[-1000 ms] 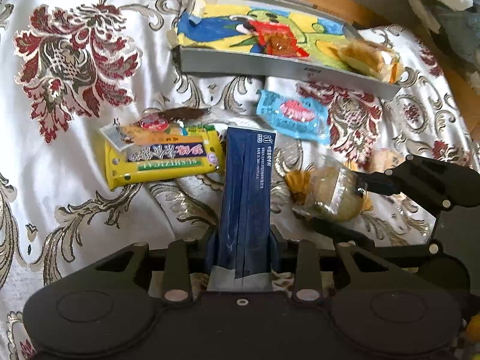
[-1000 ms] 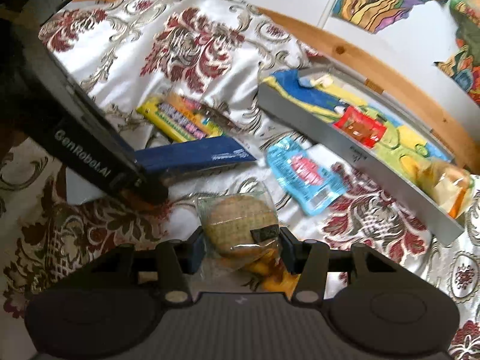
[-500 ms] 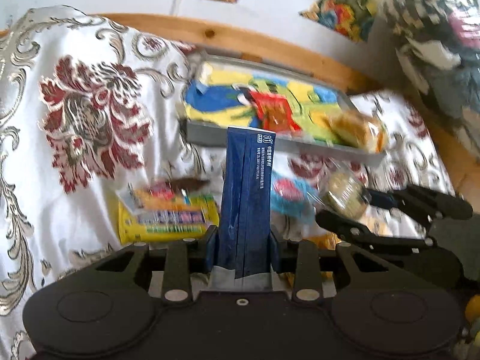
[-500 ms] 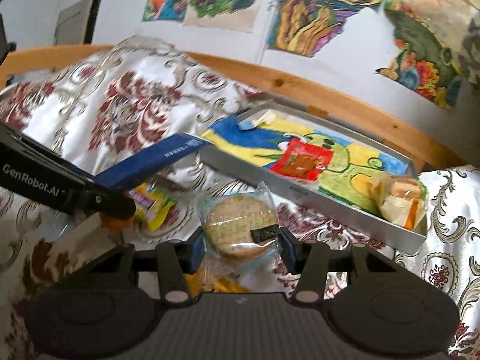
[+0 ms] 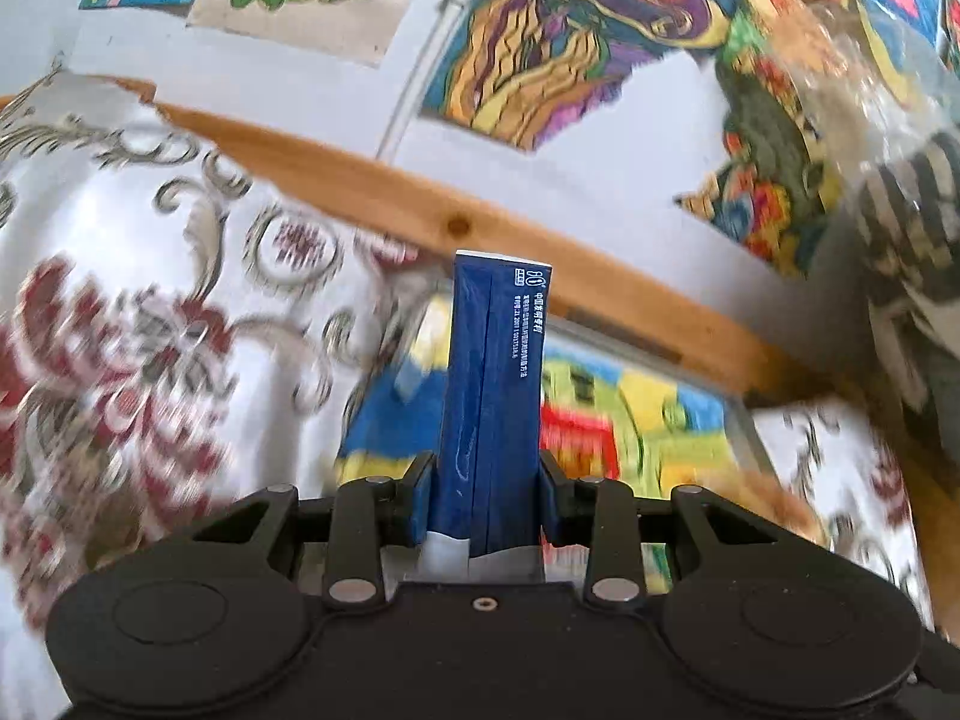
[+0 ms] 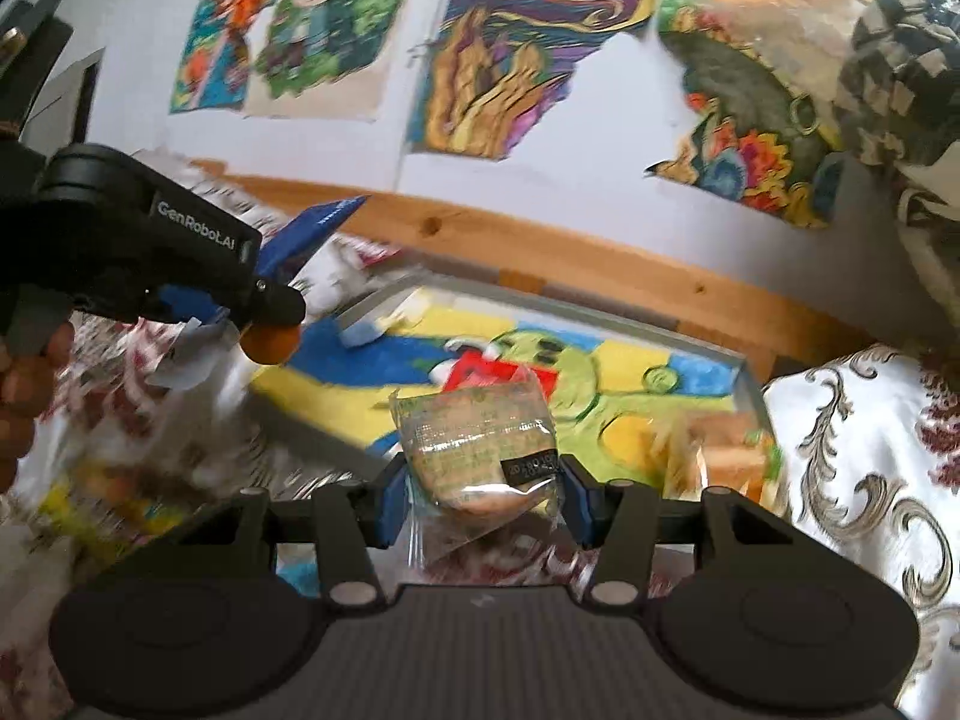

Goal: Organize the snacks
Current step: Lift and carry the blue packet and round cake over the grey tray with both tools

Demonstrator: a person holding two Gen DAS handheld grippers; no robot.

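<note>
Left tool (image 5: pixel 486 495) is clamped on a long dark-blue foil sachet (image 5: pixel 492 384) with white print, and the right tool (image 6: pixel 480 495) is clamped on a round biscuit sealed in a clear plastic wrapper (image 6: pixel 480 450). A second ago both packets sat low over the flowered white-and-maroon satin bedspread (image 5: pixel 150 312), among the loose snacks; now both are lifted clear of it and carried towards the far side, so each camera looks across at the shallow grey rectangular tray (image 6: pixel 750 384) with its bright cartoon-printed floor. That reads as the pick-up finished and the carry under way, with the drop into the tray as the likely next step.

Inside the tray a red square packet (image 6: pixel 498 375) lies near the middle, partly hidden behind the biscuit, and a clear-wrapped pale pastry (image 6: pixel 720 450) sits at the near right end. A small white-and-blue piece (image 6: pixel 363 333) lies in the far left corner; blur leaves its kind unclear. Much of the tray floor between these is bare. Down on the bedspread at the near left, a yellow wrapper (image 6: pixel 108 504) shows only as a smear.
</note>
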